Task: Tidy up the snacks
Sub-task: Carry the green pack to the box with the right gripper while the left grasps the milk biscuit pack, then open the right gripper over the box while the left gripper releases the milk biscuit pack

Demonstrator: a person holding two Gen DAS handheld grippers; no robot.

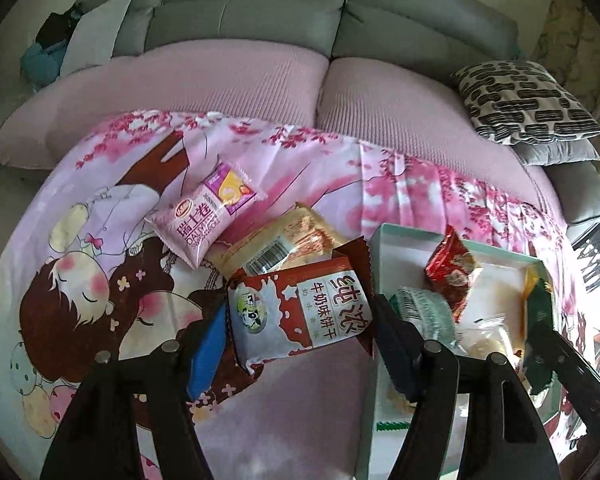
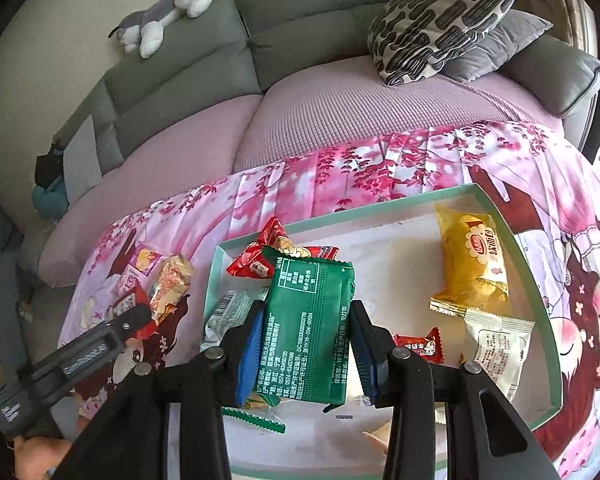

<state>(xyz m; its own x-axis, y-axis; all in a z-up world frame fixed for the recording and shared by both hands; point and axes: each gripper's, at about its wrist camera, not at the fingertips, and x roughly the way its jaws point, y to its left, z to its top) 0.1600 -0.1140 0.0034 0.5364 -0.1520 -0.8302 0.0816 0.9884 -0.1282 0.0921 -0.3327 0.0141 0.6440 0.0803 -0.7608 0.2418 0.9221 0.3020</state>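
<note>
Your left gripper (image 1: 296, 344) has its jaws pressed on a red-and-white milk biscuit pack (image 1: 300, 312), lifted beside the tray's (image 2: 380, 200) left edge. Your right gripper (image 2: 306, 350) jaws are partly closed on a green pack (image 2: 308, 328) over the tray. Around it lie a red pack (image 2: 256, 266), a yellow pack (image 2: 472, 264) and a white pack (image 2: 500, 348). Left on the cloth (image 1: 100, 208): a pink pack (image 1: 204, 216) reading "DALIYUAN" and a beige pack (image 1: 284, 240).

Both grippers tilt downward — left gripper (image 1: 296, 332) clamped partway, right gripper (image 2: 306, 344) narrower (each gripping something).
</note>
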